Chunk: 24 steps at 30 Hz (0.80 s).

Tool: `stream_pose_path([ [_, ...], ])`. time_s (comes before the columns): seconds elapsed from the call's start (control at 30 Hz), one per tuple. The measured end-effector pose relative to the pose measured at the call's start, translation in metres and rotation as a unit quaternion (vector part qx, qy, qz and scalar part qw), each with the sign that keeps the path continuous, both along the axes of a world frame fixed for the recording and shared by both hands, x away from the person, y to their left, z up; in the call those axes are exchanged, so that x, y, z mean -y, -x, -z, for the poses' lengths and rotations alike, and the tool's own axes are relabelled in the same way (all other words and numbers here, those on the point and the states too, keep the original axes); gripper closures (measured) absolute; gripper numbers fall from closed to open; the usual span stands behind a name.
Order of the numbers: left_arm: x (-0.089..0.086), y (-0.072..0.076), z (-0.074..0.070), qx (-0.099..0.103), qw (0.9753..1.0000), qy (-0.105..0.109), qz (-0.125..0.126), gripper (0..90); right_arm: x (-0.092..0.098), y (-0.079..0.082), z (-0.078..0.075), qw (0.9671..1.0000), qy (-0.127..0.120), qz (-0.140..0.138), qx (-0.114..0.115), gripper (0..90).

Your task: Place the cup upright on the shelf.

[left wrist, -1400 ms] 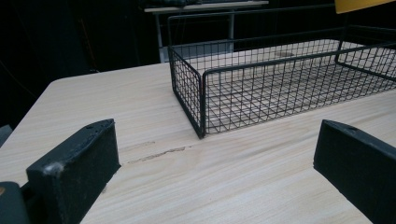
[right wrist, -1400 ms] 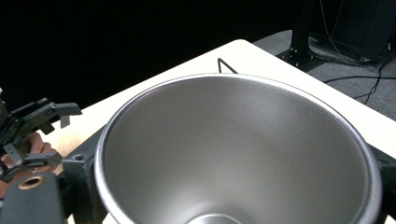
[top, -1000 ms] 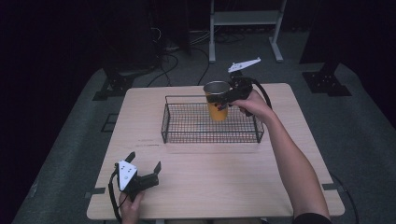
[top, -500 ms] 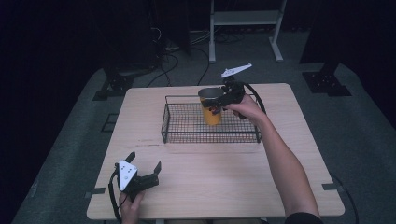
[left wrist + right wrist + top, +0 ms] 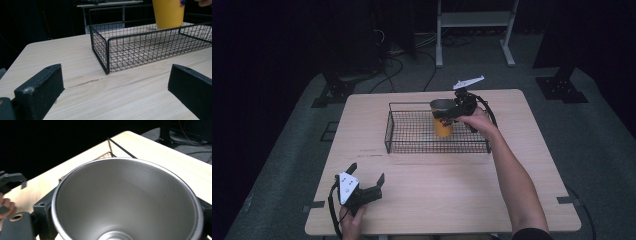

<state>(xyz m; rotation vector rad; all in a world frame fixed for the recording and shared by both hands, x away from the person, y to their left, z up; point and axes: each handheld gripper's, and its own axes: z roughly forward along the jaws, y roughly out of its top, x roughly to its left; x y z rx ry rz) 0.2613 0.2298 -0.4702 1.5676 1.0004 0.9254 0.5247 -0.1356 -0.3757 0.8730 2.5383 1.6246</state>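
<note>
The right gripper (image 5: 451, 112) has its jaws clamped on the rim end of the yellow cup (image 5: 442, 125), one jaw at each side of the cup's wall, as the right gripper view shows: the steel-lined mouth (image 5: 125, 200) of the cup fills the space between the two black jaws. In the high view the cup hangs upright, mouth up, over the far right part of the wire basket (image 5: 412, 145), which stands on the far half of the bench (image 5: 437, 200). From the left gripper view the cup's base (image 5: 168, 15) sits low, at about the height of the basket's top rail; whether it touches the mesh floor I cannot tell, since the near wall hides the contact.

The step in hand looks like setting the cup down inside the basket. The next move, as I judge it, calls for lowering it straight until the base rests flat on the mesh, then spreading the jaws and lifting clear without tipping the cup or catching the basket's far rail, which runs just behind it.

The left gripper (image 5: 364, 187) rests at the near left corner of the bench with its jaws spread wide and nothing between them, well apart from the basket and taking no part in the placing.
</note>
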Motion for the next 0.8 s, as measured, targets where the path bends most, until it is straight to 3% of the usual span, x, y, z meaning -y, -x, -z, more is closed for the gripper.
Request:
stream_pose_path([
  [0.1,0.0,0.0,0.0,0.0,1.0,0.0,0.0,0.0,0.002,-0.003,0.009,0.9999,0.01,0.003,-0.009,9.8],
  [0.4,0.0,0.0,0.0,0.0,1.0,0.001,0.001,0.0,0.001,-0.006,0.027,0.9993,0.031,0.02,-0.005,9.8],
  [0.6,0.0,0.0,0.0,0.001,1.0,0.001,0.001,0.0,-0.001,-0.008,0.038,0.9978,0.056,0.031,0.014,9.8],
  [0.8,0.0,0.0,0.0,0.0,1.0,0.001,0.001,0.0,-0.005,-0.007,0.041,0.9971,0.061,0.027,0.038,9.7],
])
